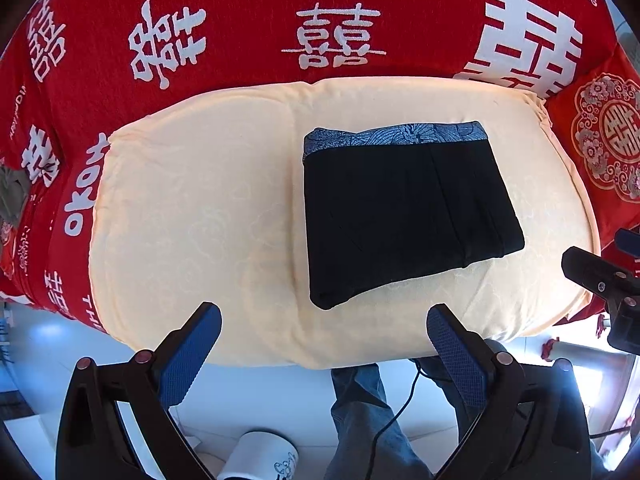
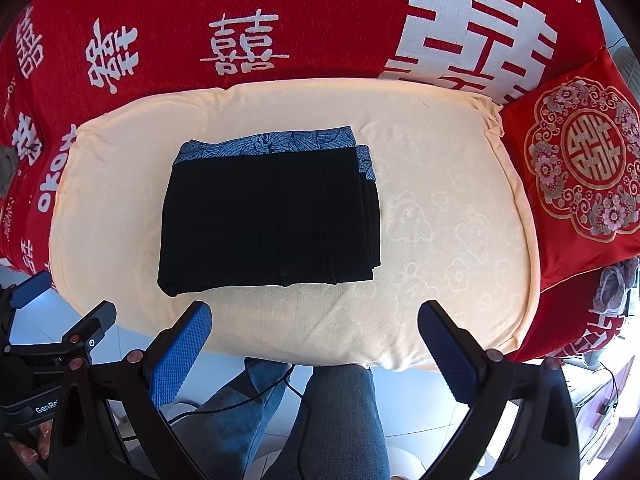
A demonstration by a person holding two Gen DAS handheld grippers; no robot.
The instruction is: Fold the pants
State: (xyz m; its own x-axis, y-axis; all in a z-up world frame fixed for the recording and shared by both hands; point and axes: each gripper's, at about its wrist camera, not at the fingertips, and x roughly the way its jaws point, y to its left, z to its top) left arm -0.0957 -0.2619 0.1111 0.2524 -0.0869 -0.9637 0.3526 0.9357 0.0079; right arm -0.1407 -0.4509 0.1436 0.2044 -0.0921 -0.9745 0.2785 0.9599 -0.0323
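Observation:
The black pants (image 1: 404,208) lie folded into a compact rectangle on the cream cushion (image 1: 192,208), with a blue patterned waistband along the far edge. They also show in the right wrist view (image 2: 272,216) on the same cushion (image 2: 440,220). My left gripper (image 1: 324,320) is open and empty, held above the cushion's near edge, short of the pants. My right gripper (image 2: 314,316) is open and empty, also just short of the pants' near edge. The right gripper shows at the right edge of the left wrist view (image 1: 600,276).
A red sofa cover with white characters (image 1: 320,20) surrounds the cushion. A red embroidered pillow (image 2: 580,176) lies to the right. The person's jeans-clad legs (image 2: 320,420) and a black cable are below the cushion edge. A white cup (image 1: 264,456) stands on the floor.

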